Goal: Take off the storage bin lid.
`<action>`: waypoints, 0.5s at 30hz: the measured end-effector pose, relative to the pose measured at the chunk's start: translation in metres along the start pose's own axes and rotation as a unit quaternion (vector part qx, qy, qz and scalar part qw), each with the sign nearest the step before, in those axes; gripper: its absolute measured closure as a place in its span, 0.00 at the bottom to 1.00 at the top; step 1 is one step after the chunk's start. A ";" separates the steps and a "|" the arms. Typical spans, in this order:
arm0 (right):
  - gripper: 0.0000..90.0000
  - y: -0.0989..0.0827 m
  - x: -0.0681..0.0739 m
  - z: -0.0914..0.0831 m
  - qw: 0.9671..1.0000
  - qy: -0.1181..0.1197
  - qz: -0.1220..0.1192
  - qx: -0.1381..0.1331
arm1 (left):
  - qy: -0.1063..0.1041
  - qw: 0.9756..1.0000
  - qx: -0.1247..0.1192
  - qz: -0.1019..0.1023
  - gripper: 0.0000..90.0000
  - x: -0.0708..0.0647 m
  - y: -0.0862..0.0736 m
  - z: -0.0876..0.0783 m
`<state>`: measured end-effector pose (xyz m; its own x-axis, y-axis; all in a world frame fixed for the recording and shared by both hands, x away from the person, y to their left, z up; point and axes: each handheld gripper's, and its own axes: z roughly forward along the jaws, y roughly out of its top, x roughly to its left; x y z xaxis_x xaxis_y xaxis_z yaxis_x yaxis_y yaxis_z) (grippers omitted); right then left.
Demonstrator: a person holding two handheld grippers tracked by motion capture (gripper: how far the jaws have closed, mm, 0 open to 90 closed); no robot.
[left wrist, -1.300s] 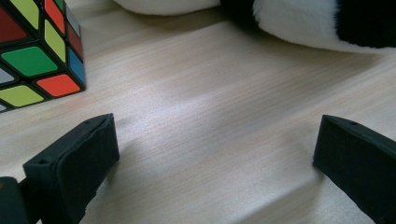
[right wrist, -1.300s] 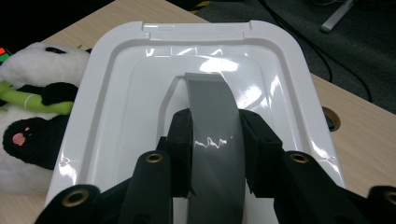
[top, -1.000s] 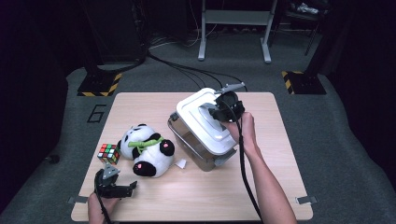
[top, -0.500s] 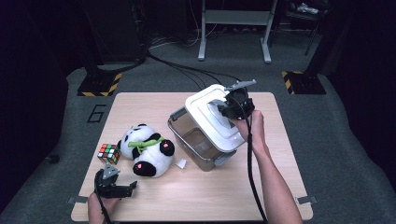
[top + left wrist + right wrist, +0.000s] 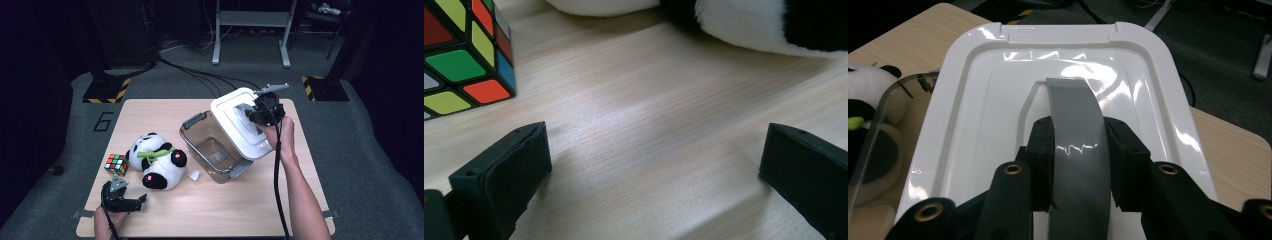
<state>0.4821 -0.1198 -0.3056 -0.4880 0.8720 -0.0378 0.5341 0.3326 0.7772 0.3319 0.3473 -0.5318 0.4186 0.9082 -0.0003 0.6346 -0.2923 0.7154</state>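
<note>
While my right gripper [image 5: 253,114] has its jaws clamped on the grey handle [image 5: 1075,135] of the white lid [image 5: 240,127], the lid hangs tilted in the air, its low edge over the right side of the clear plastic bin [image 5: 210,150] and its high edge up toward the far side of the table [image 5: 160,112]. Looking along that gripper, the handle runs straight up between the two black pads, one pressed to each side of it, and the lid spreads out beyond and to both sides of the jaws. Off to the gripper's left I can see the rim of the bin and a bit of the panda plush [image 5: 863,100] past it.

My left gripper [image 5: 122,200] sits low at the near left corner of the table, jaws spread wide with nothing but bare wood between them. The Rubik's cube [image 5: 466,55] is just ahead and to the left of its left jaw, not touching it, and the panda lies ahead across the top of that view, white fur and a black patch, close but apart from the jaws. From above, the panda sits between the cube and the bin, and a small white scrap [image 5: 193,175] lies on the table by the bin's near corner.
</note>
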 end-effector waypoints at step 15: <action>0.74 -0.011 -0.032 -0.007 0.999 -0.029 0.026 0.003 | 0.001 1.000 -0.003 -0.005 0.00 -0.001 0.000 0.001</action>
<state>0.4867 -0.1535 -0.3080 -0.4193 0.9072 -0.0339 0.5617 0.2885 0.7754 0.3319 0.3465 -0.5322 0.4101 0.9120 -0.0065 0.6346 -0.2802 0.7202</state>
